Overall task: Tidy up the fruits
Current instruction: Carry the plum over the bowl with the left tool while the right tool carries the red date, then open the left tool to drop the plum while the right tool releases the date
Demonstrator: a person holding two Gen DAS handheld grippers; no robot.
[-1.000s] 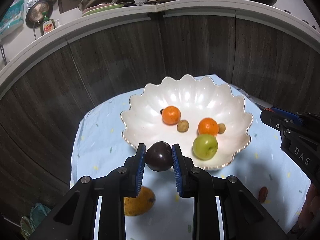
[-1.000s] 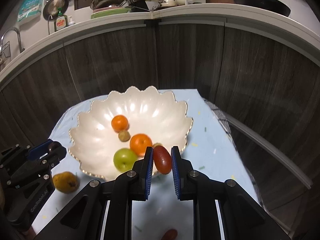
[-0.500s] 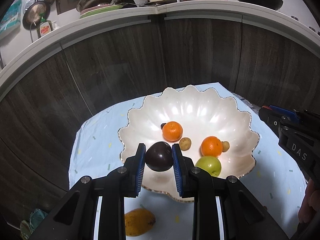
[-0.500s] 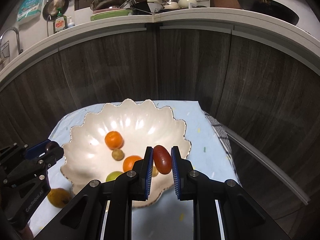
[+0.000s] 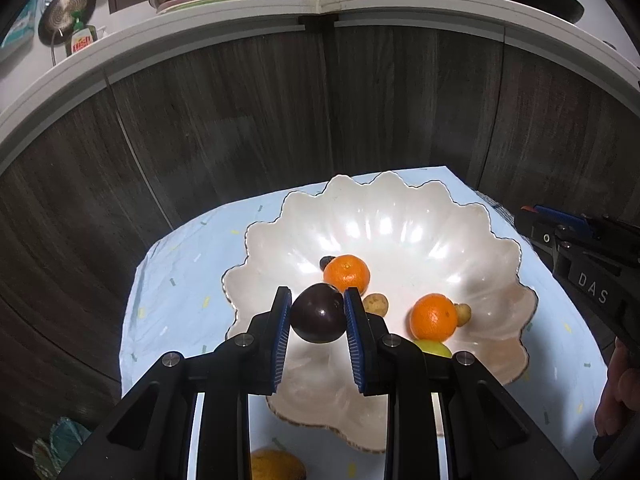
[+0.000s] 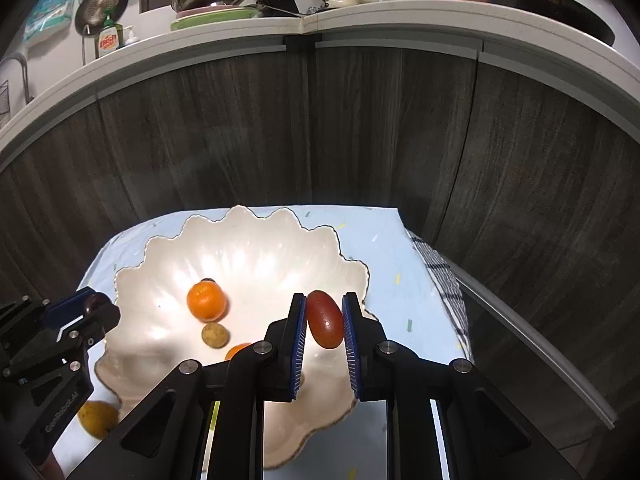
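A dark purple fruit (image 5: 318,314) is clamped between blue ribbed pads (image 5: 281,334), and a glossy red-brown oval fruit (image 6: 325,319) between the other pair. Beyond them, two oranges (image 5: 346,274) are seen in a pearly white bowl (image 5: 400,216) edged in dull gold, set on a pale blue cloth (image 5: 180,280) flecked with yellow and green.

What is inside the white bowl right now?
In the white scalloped bowl: two oranges, two small tan fruits, a green fruit mostly hidden by the left tongs, and a small dark thing half covered behind one orange.
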